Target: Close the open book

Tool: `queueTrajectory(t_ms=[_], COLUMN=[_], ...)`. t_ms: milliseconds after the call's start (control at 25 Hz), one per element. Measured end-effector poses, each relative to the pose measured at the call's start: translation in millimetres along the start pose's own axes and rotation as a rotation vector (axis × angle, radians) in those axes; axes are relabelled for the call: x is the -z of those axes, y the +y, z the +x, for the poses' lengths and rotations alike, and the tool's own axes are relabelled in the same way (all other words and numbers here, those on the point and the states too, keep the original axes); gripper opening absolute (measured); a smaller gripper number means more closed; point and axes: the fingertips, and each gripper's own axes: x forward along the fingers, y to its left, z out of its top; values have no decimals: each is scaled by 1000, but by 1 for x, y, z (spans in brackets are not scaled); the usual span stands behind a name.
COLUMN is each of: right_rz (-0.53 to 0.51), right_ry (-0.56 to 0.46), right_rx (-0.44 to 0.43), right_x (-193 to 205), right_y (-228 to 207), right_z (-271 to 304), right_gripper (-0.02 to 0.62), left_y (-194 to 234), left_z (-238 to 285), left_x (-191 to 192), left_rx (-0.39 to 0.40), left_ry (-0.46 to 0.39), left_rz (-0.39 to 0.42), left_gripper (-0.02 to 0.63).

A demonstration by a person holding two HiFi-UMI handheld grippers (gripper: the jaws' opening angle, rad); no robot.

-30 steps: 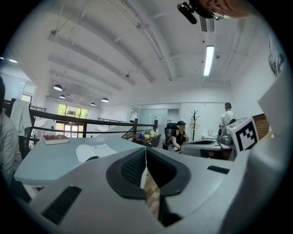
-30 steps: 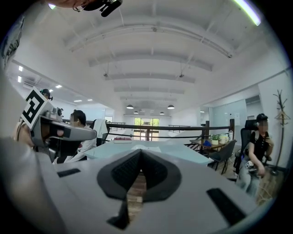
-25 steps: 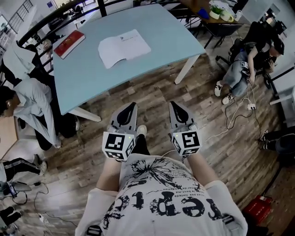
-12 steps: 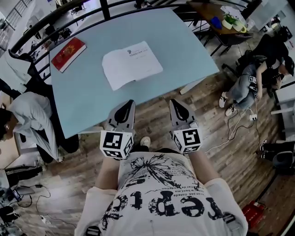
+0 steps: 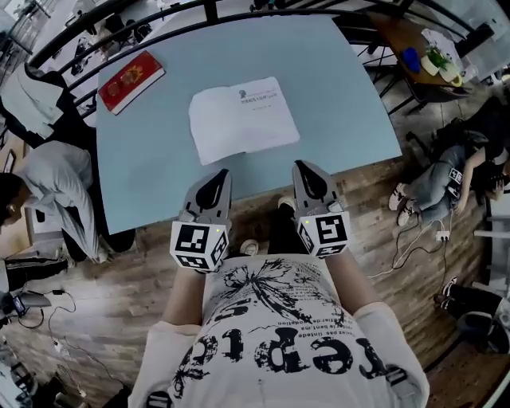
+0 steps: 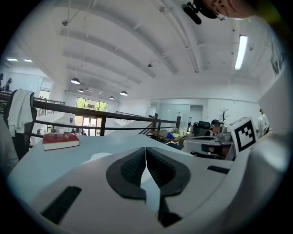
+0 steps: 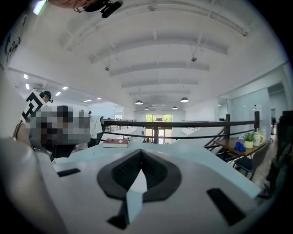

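The open book (image 5: pixel 243 119) lies flat on the light blue table (image 5: pixel 343 103), its white pages facing up. My left gripper (image 5: pixel 218 175) and right gripper (image 5: pixel 304 167) hang side by side over the table's near edge, just short of the book. Both are shut with nothing between the jaws. In the left gripper view the left gripper (image 6: pixel 146 151) has its pads meeting at the tip. The right gripper (image 7: pixel 140 153) looks the same in its own view. A pale patch of the open book (image 6: pixel 97 156) shows past the left jaw.
A closed red book (image 5: pixel 131 81) lies at the table's far left corner (image 6: pixel 60 140) (image 7: pixel 116 143). A black railing (image 5: pixel 239 9) runs behind the table. A person (image 5: pixel 48 183) sits at the left, another (image 5: pixel 446 179) at the right. A wooden table (image 5: pixel 422 56) stands at the far right.
Both grippers have moved forward from over the wooden floor to the table's near edge. The open book now lies much closer in front of them.
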Motion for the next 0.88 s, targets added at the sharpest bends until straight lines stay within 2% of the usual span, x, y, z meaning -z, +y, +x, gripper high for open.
queueTrajectory(t_ms=[160,360,520,600,880], right_rz=[-7,-23,-40,-40,-73], right_ry=[-5,13,37,49,87], right_rx=[-80,-210,-301,-337,-500], right_x=[-6,-7,-4,1,28], right_y=[-34,-61,-74,-79,-70], right_z=[33,81,114,126,154], right_gripper=[11,11,11,11,11], left_y=[1,19,32,34,38], left_z=[35,64,78,86,99], left_x=[-8,-7,5,18,87], left_rx=[-84,-250,-364,-390,-486], left_ry=[-23,-14,-11,2,53], left_rz=[-36,-64,-121,-169,-427], left_gripper=[20,20,20,21,23])
